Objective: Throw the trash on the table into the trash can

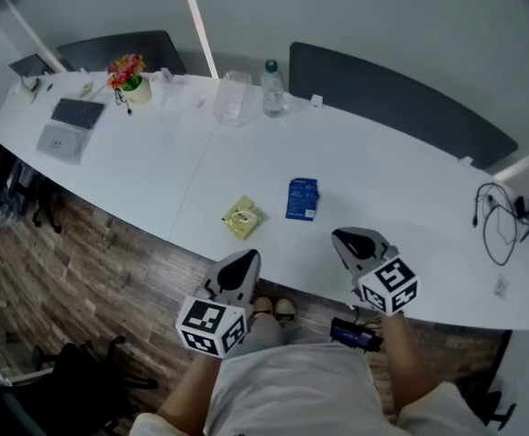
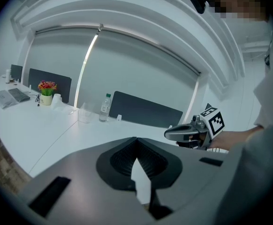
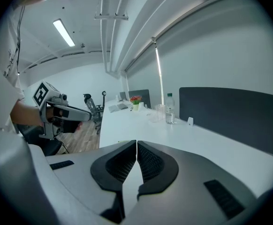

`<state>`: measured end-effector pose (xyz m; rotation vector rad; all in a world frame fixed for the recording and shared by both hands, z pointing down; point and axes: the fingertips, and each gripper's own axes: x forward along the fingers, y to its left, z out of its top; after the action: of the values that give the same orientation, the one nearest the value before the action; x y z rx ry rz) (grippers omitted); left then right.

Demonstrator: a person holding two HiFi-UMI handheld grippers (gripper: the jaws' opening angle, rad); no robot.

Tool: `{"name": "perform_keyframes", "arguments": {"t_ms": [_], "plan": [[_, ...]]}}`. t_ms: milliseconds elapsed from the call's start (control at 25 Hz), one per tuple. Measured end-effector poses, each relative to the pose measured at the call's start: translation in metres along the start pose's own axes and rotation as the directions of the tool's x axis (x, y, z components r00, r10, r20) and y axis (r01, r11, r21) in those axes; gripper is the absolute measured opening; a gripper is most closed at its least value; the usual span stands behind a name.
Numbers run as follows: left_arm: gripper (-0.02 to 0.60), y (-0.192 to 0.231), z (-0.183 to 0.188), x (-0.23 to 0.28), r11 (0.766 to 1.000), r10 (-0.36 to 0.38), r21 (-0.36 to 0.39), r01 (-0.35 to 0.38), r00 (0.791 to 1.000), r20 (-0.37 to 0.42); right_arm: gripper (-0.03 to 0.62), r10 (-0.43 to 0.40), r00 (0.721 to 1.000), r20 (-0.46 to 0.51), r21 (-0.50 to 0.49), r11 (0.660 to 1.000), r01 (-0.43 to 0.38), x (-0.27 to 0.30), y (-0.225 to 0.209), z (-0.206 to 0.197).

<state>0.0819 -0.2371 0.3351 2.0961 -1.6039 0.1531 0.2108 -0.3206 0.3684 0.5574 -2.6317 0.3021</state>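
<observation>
Trash lies mid-table in the head view: a yellow crumpled wrapper point(image 1: 243, 218) and a blue packet point(image 1: 302, 198), near each other but apart, close to the front edge of the white table point(image 1: 401, 180). The left gripper point(image 1: 244, 260) hangs at that edge just short of the wrapper. The right gripper point(image 1: 348, 238) has its tips over the tabletop, to the packet's right. Both are clenched, empty, touching nothing. Bare tabletop lies btwn tips and trash. A water bottle point(image 1: 272, 89) and a clear container point(image 1: 233, 96) stand well back.

Left gripper view: jaws meet at the tips w/ nothing btwn. The right gripper is alongside and a flower pot point(image 2: 46, 93) is far off. No trash shows here.

Right gripper view: jaws pressed together, empty. The left gripper is off to the side over the wood floor point(image 3: 80, 142).
</observation>
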Motion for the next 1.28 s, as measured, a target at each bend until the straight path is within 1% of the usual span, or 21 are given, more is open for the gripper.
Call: {"name": "perform_keyframes", "arguments": {"t_ms": [240,560,600,680,920,1000,1120,1280], "plan": [[0.000,0.011,0.002,0.018,1.000,-0.003,0.002,0.003,1.000,-0.013,0.034,-0.012,1.000,-0.008,-0.012,1.000,0.012,0.019,-0.012,-0.004],[0.000,0.037,-0.003,0.058,0.999,-0.054,-0.001,0.054,0.997,-0.057,0.042,0.001,0.998,-0.057,-0.045,0.999,-0.003,0.069,-0.033,-0.011],[0.000,0.041,-0.003,0.062,0.998,-0.059,-0.003,0.059,0.996,-0.061,0.067,0.000,0.998,-0.067,-0.051,0.999,-0.003,0.076,-0.035,-0.012],[0.000,0.049,-0.004,0.070,0.998,-0.067,-0.008,0.067,0.996,-0.067,0.148,0.002,0.996,-0.094,-0.064,0.998,-0.008,0.090,-0.038,-0.017],[0.000,0.069,-0.012,0.093,0.996,-0.084,-0.008,0.084,0.991,-0.105,0.257,0.032,0.985,-0.170,-0.063,0.997,-0.043,0.128,-0.050,-0.037],[0.000,0.072,-0.017,0.100,0.995,-0.097,-0.022,0.095,0.988,-0.117,0.282,0.026,0.979,-0.201,-0.078,0.996,-0.043,0.138,-0.055,-0.045],[0.000,0.078,-0.022,0.109,0.994,-0.109,-0.036,0.105,0.985,-0.132,0.299,0.026,0.970,-0.243,-0.088,0.995,-0.048,0.150,-0.063,-0.056],[0.000,0.087,-0.027,0.118,0.993,-0.115,-0.049,0.109,0.982,-0.151,0.326,0.025,0.950,-0.312,-0.121,0.991,-0.065,0.165,-0.070,-0.071]]}}
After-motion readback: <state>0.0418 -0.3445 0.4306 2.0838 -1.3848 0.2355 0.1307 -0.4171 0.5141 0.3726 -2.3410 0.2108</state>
